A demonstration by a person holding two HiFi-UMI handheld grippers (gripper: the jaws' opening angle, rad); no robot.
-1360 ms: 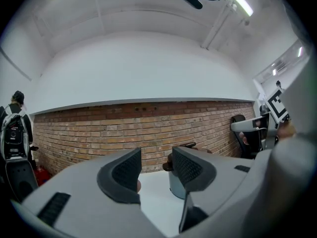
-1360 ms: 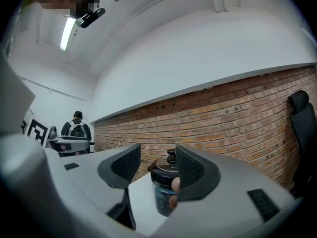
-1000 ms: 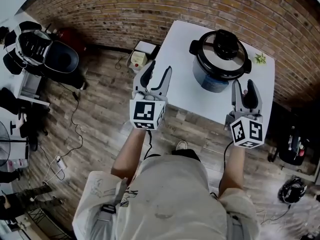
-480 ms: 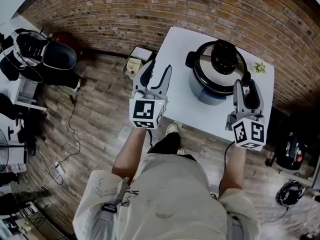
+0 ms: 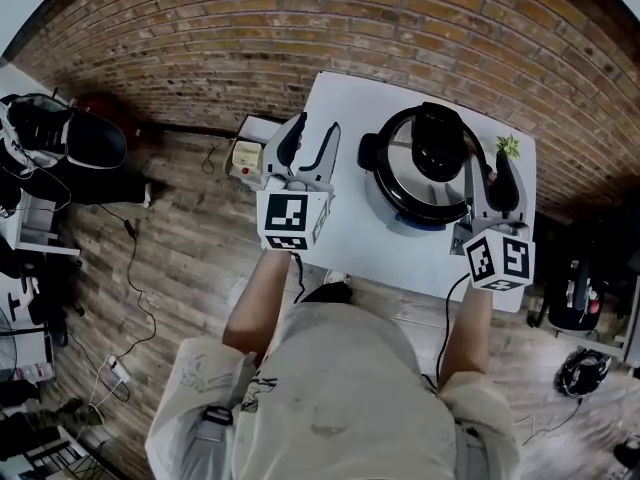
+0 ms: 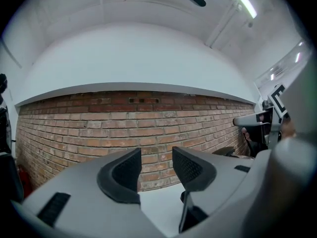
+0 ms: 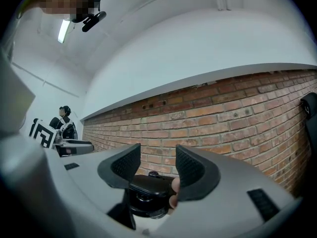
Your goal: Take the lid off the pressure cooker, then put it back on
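Observation:
The pressure cooker [image 5: 420, 183] stands on the white table [image 5: 340, 213], with its steel lid and the lid's black handle [image 5: 438, 140] on top. My left gripper [image 5: 308, 140] hovers over the table's left part, open and empty, well left of the cooker. My right gripper [image 5: 487, 176] is level at the cooker's right side, open, its left finger close to the lid's rim. In the right gripper view the black handle [image 7: 147, 188] shows low between and beyond the parted jaws of the right gripper [image 7: 157, 165]. The left gripper [image 6: 156, 168] faces the brick wall.
A small green sprig [image 5: 510, 146] lies at the table's far right corner. The brick wall [image 5: 300, 28] runs right behind the table. On the wooden floor to the left are a white box [image 5: 245, 154], cables and a black chair [image 5: 95, 143].
The person has stepped towards the table. Both grippers moved forward: the left now hangs over the tabletop, the right has come alongside the cooker's lid. Neither gripper's jaws moved.

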